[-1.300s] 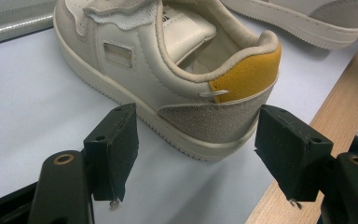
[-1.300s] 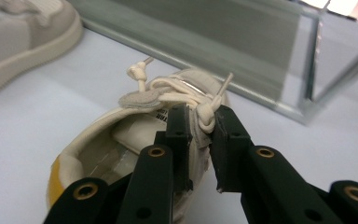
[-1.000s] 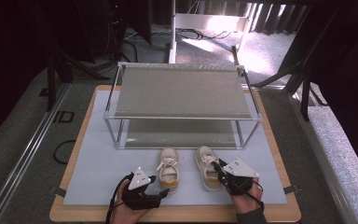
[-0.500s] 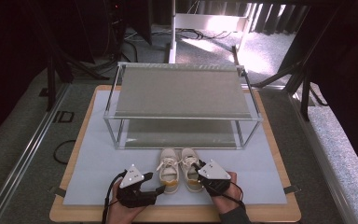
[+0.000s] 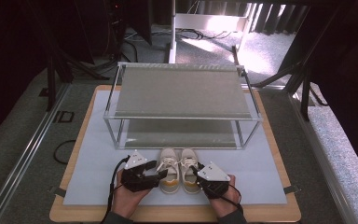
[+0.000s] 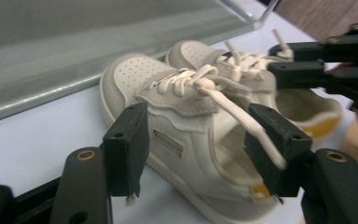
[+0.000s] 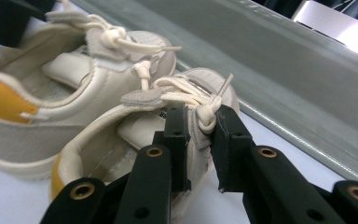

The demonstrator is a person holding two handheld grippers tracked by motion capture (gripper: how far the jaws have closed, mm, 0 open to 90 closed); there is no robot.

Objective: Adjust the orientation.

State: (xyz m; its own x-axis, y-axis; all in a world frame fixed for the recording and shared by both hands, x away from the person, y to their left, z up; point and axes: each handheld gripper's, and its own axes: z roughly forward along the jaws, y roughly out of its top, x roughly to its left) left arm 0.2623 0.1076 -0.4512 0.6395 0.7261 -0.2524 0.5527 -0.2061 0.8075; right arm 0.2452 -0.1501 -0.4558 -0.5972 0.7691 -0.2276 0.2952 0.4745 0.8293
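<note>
Two cream sneakers with yellow heel linings sit side by side on the white mat, toes toward the rack: the left shoe [image 5: 168, 169] and the right shoe [image 5: 189, 169]. My left gripper [image 5: 162, 174] is open, its jaws standing wide on either side of the left shoe's [image 6: 182, 126] outer side wall. In the left gripper view, the left gripper [image 6: 200, 140] has one jaw outside the shoe and one at its opening. My right gripper [image 5: 197, 171] is shut on the right shoe's [image 7: 121, 135] lace flap. The right gripper [image 7: 199, 122] pinches flap and lace knot.
A two-tier metal-framed rack [image 5: 182, 117] stands just beyond the shoes, its lower shelf [image 5: 177, 133] close to the toes. The white mat [image 5: 93, 177] lies on a wooden board [image 5: 270, 215]. Dark stands and cables surround the table.
The right gripper has carried the right shoe to the left until it sits against the left shoe. The left gripper has shifted slightly toward the middle with the left shoe.
</note>
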